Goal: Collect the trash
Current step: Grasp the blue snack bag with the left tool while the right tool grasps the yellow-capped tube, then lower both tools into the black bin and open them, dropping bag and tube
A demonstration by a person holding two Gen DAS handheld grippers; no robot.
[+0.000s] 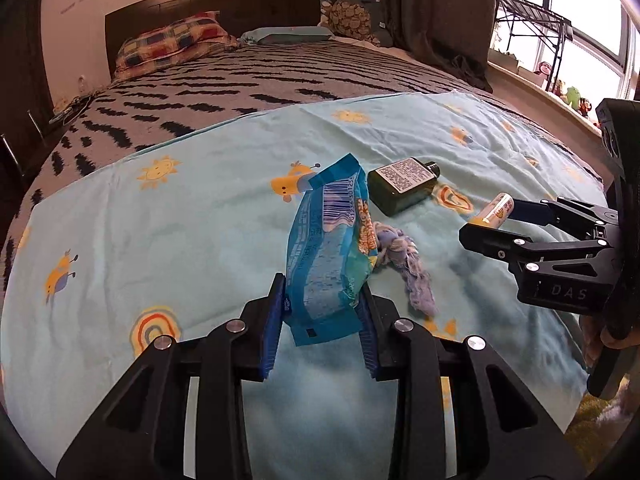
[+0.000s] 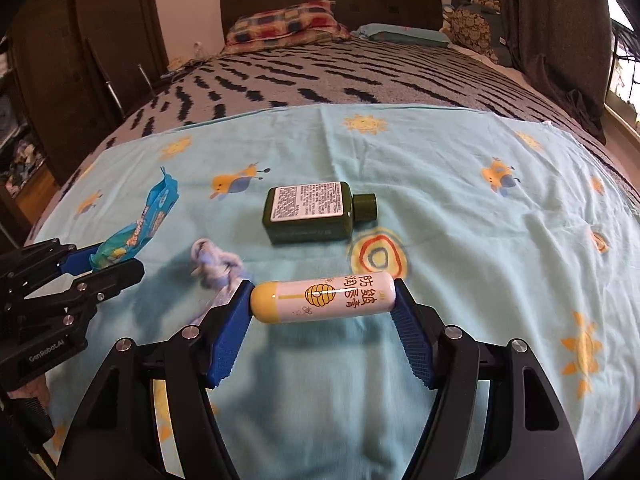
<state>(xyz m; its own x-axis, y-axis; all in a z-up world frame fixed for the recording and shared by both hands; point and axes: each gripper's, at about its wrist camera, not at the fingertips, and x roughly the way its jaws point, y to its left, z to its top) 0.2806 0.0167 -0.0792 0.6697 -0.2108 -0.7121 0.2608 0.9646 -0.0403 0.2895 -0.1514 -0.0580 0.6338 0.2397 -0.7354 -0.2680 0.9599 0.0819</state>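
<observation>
We work over the pale blue sheet (image 2: 460, 200) on the bed. The green bottle (image 2: 310, 212) lies flat at twelve o'clock from our right gripper (image 2: 322, 300), long axis crosswise, cap toward three o'clock, nearer this hand. The blue wrapper (image 1: 324, 248) stands pinched in our left gripper (image 1: 322, 316), clear of the sheet. The lip-balm tube (image 2: 324, 298) is clamped end to end, crosswise, by the right. The rag scrap (image 2: 216, 266) rests at ten o'clock.
</observation>
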